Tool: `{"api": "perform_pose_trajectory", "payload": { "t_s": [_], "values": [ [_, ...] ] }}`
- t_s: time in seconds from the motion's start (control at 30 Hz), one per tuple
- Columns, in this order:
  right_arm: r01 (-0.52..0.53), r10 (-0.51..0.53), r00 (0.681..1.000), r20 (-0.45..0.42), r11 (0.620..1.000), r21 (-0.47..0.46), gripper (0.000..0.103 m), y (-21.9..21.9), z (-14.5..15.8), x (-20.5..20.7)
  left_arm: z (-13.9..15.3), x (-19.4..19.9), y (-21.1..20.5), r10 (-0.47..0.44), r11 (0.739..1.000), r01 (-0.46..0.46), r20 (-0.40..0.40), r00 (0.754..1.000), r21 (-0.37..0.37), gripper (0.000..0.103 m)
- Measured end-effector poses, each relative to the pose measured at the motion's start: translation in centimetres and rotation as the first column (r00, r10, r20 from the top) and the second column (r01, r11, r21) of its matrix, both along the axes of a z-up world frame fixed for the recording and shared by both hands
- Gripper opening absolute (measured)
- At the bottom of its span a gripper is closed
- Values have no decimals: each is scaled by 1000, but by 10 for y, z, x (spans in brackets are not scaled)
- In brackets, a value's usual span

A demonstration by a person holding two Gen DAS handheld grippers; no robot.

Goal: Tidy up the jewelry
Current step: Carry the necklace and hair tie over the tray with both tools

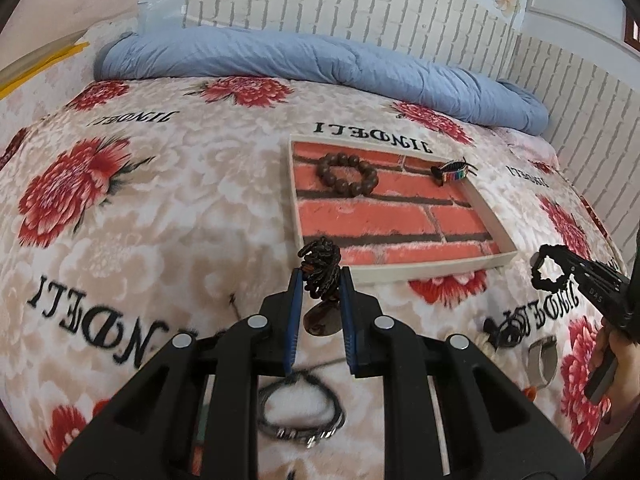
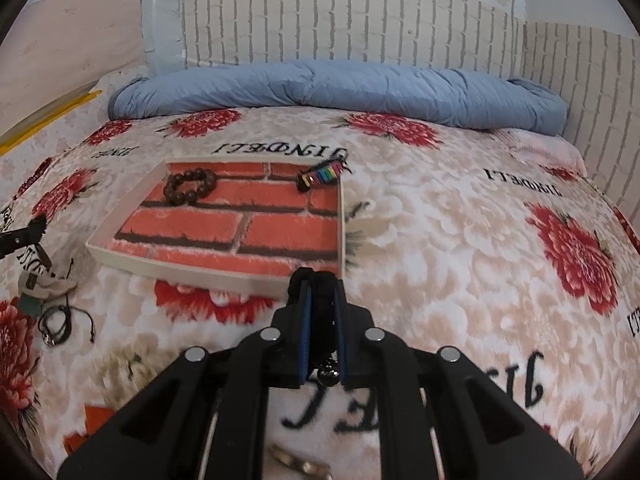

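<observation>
A shallow tray (image 1: pixel 436 270) with a red brick-print lining lies on the floral bed cover; it also shows in the right wrist view (image 2: pixel 188 270). In it lie a brown wooden bead bracelet (image 1: pixel 347 175) (image 2: pixel 191 186) and a rainbow-striped bracelet (image 1: pixel 452 172) (image 2: pixel 322 175). My left gripper (image 1: pixel 320 280) is shut on a dark coiled bead bracelet (image 1: pixel 320 262) with a brown pendant, held just before the tray's near edge. My right gripper (image 2: pixel 322 284) is shut on a black bead bracelet (image 1: pixel 546 270), near the tray's near right corner.
Loose on the cover below the left gripper lie a dark cord bracelet (image 1: pixel 302 412) (image 2: pixel 56 326), a silver ring (image 1: pixel 542 360) and a black-and-white piece (image 1: pixel 496 332). A rolled blue quilt (image 1: pixel 320 56) lies along the far edge by the white brick wall.
</observation>
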State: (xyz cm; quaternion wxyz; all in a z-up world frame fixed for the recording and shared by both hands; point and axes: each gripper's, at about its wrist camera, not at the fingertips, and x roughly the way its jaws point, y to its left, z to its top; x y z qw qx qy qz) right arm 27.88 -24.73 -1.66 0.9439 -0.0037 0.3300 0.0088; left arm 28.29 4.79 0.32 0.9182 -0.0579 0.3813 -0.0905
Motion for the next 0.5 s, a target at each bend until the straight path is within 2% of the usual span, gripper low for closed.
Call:
{"api": "perform_pose_trajectory", "payload": {
  "t_s": [0.27, 0.5],
  "values": [
    [-33, 33, 999, -1, 999, -24, 11, 24, 18, 63, -1, 61, -29, -35, 999, 35, -11, 999, 1, 17],
    [-32, 32, 999, -17, 999, -8, 11, 38, 12, 126, -11, 123, -56, -46, 999, 46, -21, 999, -4, 17]
  ]
}}
